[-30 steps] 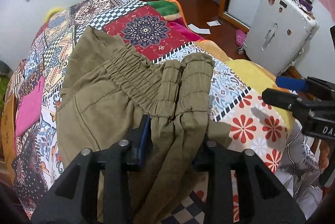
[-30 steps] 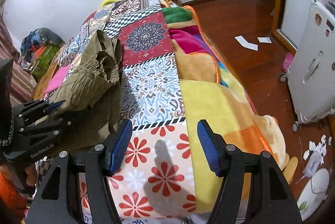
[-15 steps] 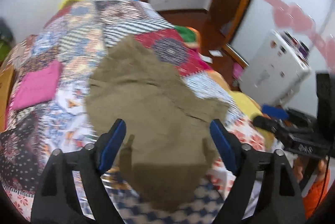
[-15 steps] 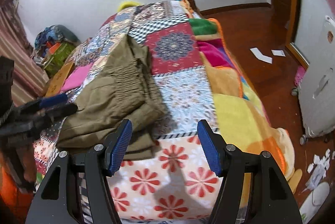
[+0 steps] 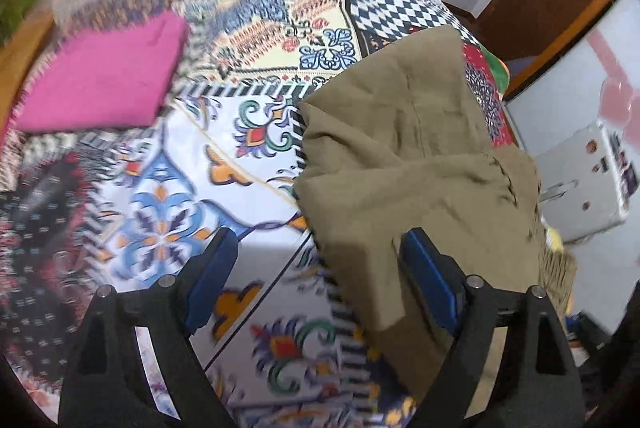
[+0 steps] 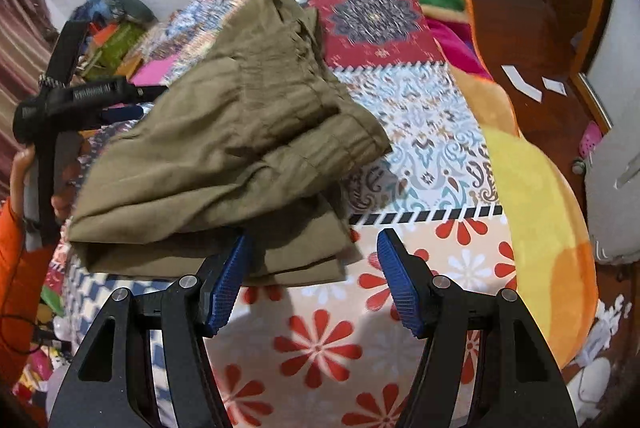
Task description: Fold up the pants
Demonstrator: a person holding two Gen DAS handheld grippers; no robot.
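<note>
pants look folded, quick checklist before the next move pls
1. Left gripper open, holding no cloth: ok.
2. Right gripper open and empty: ok.
3. Pants lying as a folded bundle on the quilt: ok.
4. Edges lined up: not ok, lower layers stick out past the top layer at the near end.
5. Bundle fully on the bed: cannot tell, its near edge sits close to the bed's end.
6. Pants free of both grippers: ok, though the left one's right finger overlaps the cloth edge.
</note>
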